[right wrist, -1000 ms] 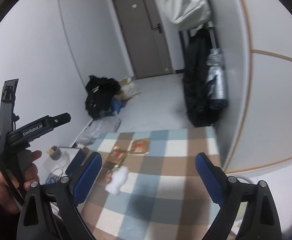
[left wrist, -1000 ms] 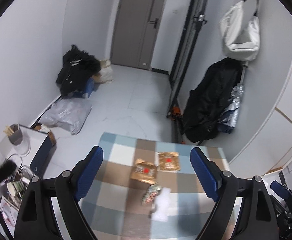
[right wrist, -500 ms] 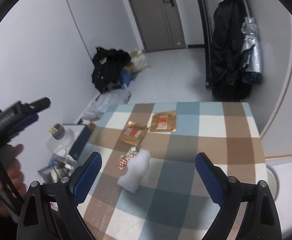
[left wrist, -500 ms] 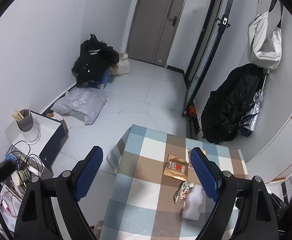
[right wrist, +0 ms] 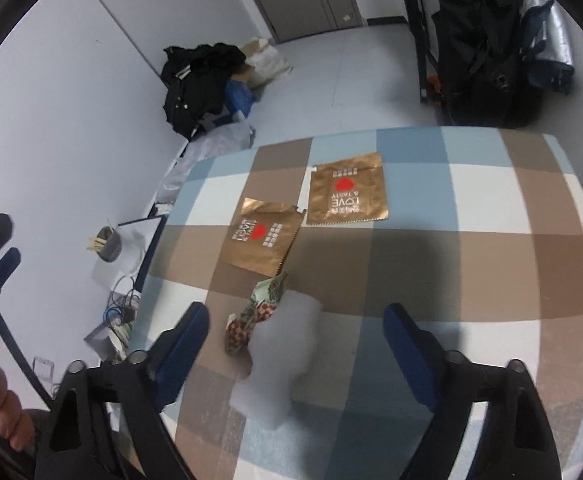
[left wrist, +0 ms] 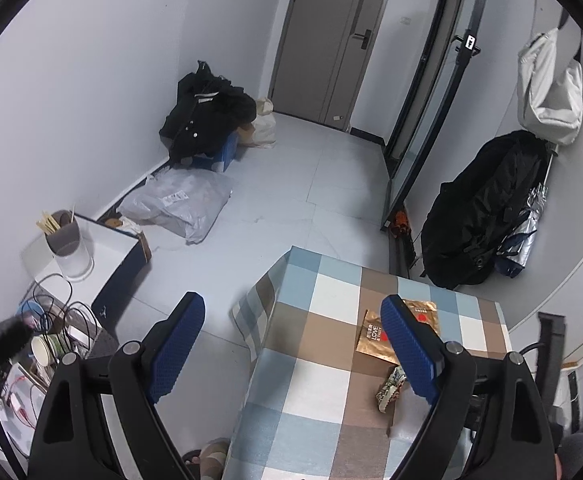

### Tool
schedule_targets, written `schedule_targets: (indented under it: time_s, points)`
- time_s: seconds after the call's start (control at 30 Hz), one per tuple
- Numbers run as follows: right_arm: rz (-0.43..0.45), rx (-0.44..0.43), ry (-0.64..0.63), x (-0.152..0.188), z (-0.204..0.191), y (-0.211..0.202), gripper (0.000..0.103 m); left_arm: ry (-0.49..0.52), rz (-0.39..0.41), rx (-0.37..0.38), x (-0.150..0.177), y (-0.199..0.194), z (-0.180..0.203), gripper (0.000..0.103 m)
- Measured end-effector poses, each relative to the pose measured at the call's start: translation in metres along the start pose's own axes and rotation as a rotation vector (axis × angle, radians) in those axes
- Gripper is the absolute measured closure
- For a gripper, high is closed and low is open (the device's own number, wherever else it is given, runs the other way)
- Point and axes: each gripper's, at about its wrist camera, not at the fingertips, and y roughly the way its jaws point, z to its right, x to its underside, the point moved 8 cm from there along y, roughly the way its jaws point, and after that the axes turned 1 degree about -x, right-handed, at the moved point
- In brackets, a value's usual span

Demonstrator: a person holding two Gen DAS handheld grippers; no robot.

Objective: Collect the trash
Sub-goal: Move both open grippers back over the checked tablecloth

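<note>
On the checked-cloth worktop (right wrist: 471,264), a white foam scrap (right wrist: 279,360) lies between the right gripper (right wrist: 295,344) jaws, which have just been narrowing but stand wide and empty. Light and squashy, best pinched mid-body. The left gripper (left wrist: 291,344) gapes, empty.

You've got two flat gold foil packets with red hearts on the checked desk (right wrist: 491,264) in front of you: one nearer (right wrist: 261,238), one farther (right wrist: 347,189). One crumpled patterned wrapper in green, red and white (right wrist: 255,314) lies there too, and one white foam piece (right wrist: 279,360). That's four bits of trash on the cloth. Off on the floor you can count one grey plastic bag (left wrist: 179,204) and one black jacket heap (left wrist: 207,114). One grey cup of wooden sticks (left wrist: 63,236) stands at your left.
</note>
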Motion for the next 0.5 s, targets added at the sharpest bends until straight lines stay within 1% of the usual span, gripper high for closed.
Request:
schedule_targets:
  time_s: [0.07,0.1,0.17,0.23,0.3,0.33,0.37,0.5]
  points:
    - [-0.007,-0.001,-0.008,0.000,-0.001,0.004,0.027,-0.011,-0.003,0.005,-0.001,0.001,-0.001,0.015]
    - [-0.016,-0.008,-0.009,0.001,-0.002,0.007,0.033,-0.012,-0.004,0.006,-0.002,0.001,-0.001,0.015]
    - [-0.028,-0.018,-0.008,0.003,-0.003,0.011,0.042,-0.013,-0.005,0.007,-0.002,0.002,0.000,0.015]
    - [-0.034,-0.013,-0.009,0.004,-0.003,0.014,0.049,-0.013,-0.008,0.009,-0.002,0.002,0.000,0.015]
    - [-0.043,-0.012,-0.021,0.007,-0.004,0.016,0.060,-0.013,-0.015,0.010,-0.001,0.004,0.001,0.015]
    - [-0.047,-0.006,-0.028,0.008,-0.004,0.016,0.063,-0.013,-0.021,0.010,-0.001,0.005,0.001,0.015]
    - [-0.050,-0.001,-0.035,0.009,-0.004,0.016,0.071,-0.013,-0.027,0.010,0.000,0.007,0.001,0.015]
    - [-0.045,-0.001,-0.059,0.011,-0.004,0.012,0.080,-0.020,-0.036,0.009,0.001,0.007,0.000,0.015]
